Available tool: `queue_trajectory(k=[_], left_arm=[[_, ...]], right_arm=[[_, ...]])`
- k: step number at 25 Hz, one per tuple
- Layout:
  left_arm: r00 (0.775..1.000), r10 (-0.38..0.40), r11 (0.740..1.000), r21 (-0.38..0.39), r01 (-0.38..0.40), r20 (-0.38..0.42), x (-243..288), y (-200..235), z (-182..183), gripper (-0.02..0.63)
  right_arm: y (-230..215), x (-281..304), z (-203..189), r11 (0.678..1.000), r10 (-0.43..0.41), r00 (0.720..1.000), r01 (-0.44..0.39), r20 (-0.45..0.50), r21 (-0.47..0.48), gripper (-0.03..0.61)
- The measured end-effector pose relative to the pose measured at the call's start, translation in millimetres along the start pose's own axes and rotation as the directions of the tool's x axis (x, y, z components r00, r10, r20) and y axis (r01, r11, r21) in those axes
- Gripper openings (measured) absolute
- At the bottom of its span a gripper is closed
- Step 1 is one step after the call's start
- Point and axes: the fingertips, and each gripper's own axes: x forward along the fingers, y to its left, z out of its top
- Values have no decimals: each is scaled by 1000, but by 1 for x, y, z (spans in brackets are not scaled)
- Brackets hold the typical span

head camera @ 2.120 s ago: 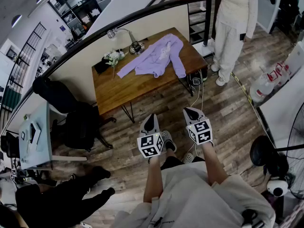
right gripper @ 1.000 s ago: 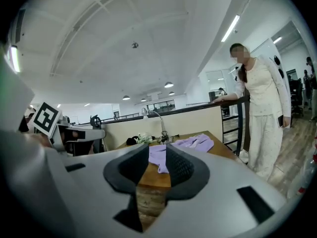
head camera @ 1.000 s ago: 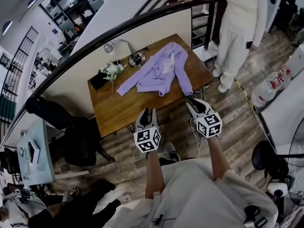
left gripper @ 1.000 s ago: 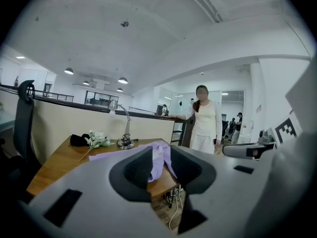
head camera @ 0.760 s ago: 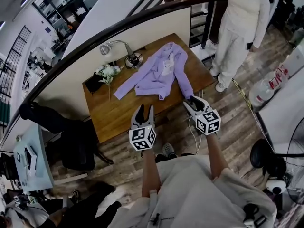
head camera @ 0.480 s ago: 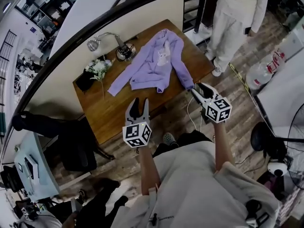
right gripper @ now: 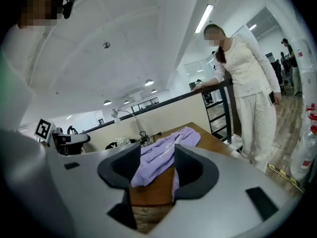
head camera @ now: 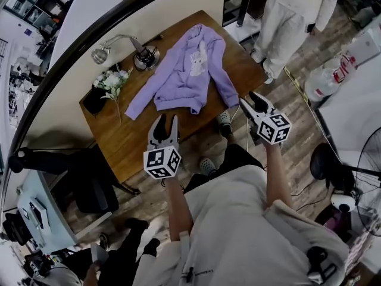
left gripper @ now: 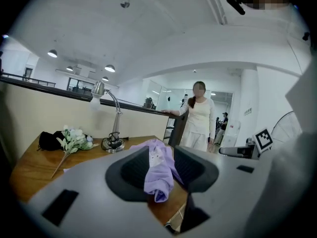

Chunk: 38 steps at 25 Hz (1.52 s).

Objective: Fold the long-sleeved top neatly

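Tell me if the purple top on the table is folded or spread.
Spread, not yet folded: the purple top lies open on the wooden table, both sleeves splayed outward.

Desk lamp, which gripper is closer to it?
Left. The left gripper is at the table's near edge facing the desk lamp; the right gripper is farther along, beside the top's sleeve.

standing person [head camera: 294, 16]: head and shoulders cut off by head view's top edge
top's chest print [head camera: 196, 58]: too small to make out
dark bundle [head camera: 91, 102], upper left: unidentifiable
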Motion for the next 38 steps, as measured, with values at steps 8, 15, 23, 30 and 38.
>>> queue_trajectory(k=[8,15,23,30,38], left_arm=[[997,67,994,89,-63,-45,80,26,21,163],[994,90,984,162,-78,-64,176,41,61,156],[989,107,983,157,-90,-103,242,37,70,152],[965,191,975,152,-165,-179,258,59,53,146],[908,328,944,135,-302,-261,232,81,21,132]], right_arm=[[-34,101,44,997,61,998,-61,-15,-36,219],[-86,190,92,995,80,996,-82,-40,-63,216],[-137,290,110,958,133,968,-181,-212,-222,209],[-167,381,99,919,152,921,-266,-360,-291,207],[-191,456,36,892,161,843,-347,-513,-290,161]])
